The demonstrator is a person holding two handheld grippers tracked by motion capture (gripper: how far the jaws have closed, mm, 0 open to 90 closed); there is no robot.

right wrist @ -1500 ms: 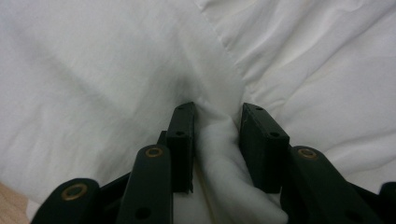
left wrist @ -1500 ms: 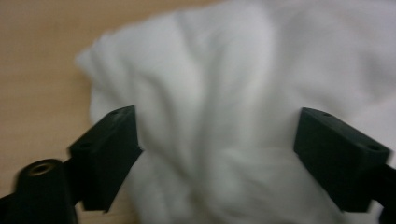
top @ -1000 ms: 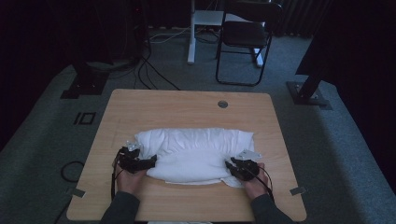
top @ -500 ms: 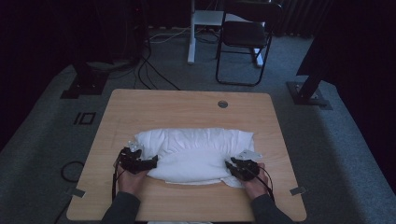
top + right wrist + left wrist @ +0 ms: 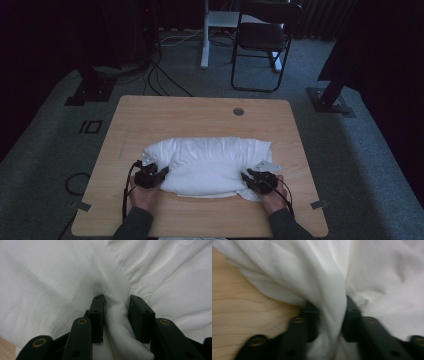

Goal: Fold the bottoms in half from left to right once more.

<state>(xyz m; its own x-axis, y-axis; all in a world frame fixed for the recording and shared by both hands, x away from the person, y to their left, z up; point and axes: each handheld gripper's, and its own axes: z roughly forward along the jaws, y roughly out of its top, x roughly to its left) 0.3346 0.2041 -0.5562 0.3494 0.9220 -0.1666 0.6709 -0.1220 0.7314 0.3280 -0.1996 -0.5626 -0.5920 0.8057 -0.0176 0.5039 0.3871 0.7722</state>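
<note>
1. Since both hands come in from the near edge, the near side of the soft white fabric bundle, a pillow-like cloth mass (image 5: 207, 165), is taken at its two ends rather than mid-span; this looks like a set-up for an even lift or fold.
2. Left gripper (image 5: 161, 173): its jaws have just been closing, and a twisted fold of the cloth (image 5: 332, 290) is pinched between them, narrowed to the thickness of that fold. Bare wood is seen just beside the grip, so the hold is judged to be right at the bundle's edge.
3. Right gripper (image 5: 248, 176): a bunched ridge of the cloth (image 5: 117, 315) is clamped between its jaws, which are kept partly apart by the wad's bulk.
4. Grips are set near-symmetrically, presumably so that sag is kept equal on both sides.
5. Bundle is laid on the light wooden rectangular table (image 5: 200, 115), around its middle and towards the near side; the far half is left bare.
6. Farther off, a round cable port (image 5: 238, 111) is set in the tabletop, and a dark folding chair (image 5: 262, 40) stands on the grey floor beyond.
</note>
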